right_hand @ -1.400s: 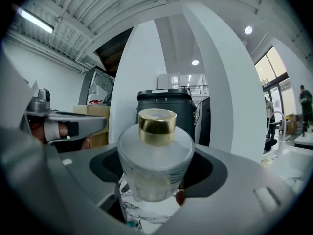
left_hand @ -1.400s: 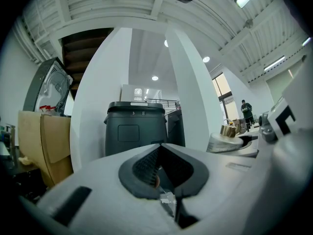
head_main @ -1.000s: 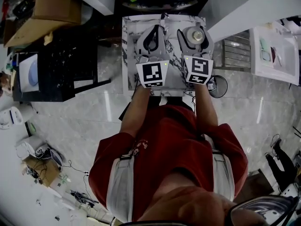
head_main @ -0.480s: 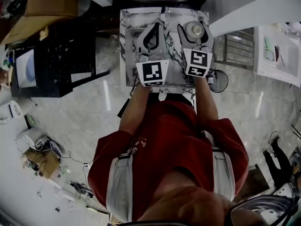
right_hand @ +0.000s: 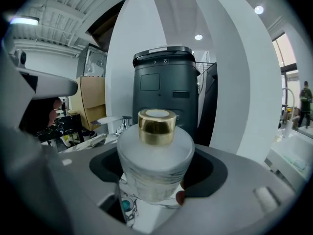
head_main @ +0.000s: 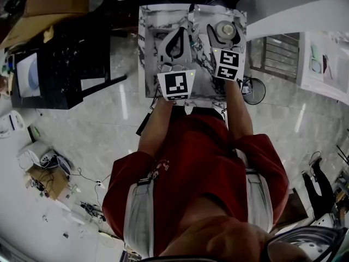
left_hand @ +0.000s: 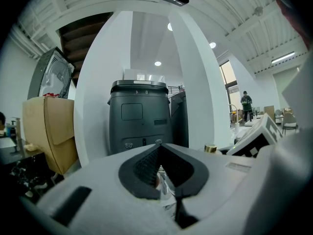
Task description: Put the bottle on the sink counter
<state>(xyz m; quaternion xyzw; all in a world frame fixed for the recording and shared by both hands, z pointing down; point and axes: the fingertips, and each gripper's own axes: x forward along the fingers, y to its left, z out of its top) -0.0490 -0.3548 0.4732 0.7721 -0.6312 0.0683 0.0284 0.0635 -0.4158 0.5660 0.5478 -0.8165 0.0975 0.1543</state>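
Observation:
A round frosted white bottle [right_hand: 155,155] with a gold cap stands upright between the jaws of my right gripper [right_hand: 156,177], which is shut on its body. In the head view the bottle [head_main: 226,31] and right gripper [head_main: 225,27] are over the far right part of a white marble top [head_main: 150,48]. Whether the bottle's base touches the marble I cannot tell. My left gripper [head_main: 182,30] is just to the left, over the same top. In its own view the left gripper [left_hand: 159,153] is shut with nothing in it, and the gold cap [left_hand: 211,148] shows to its right.
A dark grey bin [right_hand: 165,87] and white pillars stand ahead of both grippers. A black rack [head_main: 71,64] and a cardboard box [head_main: 49,4] sit left of the marble top. A metal rack [head_main: 275,56] and a white surface [head_main: 324,64] lie to the right.
Both grippers have shifted a little farther forward over the marble top. The bottle stays in the right gripper's jaws. The left gripper stays shut.

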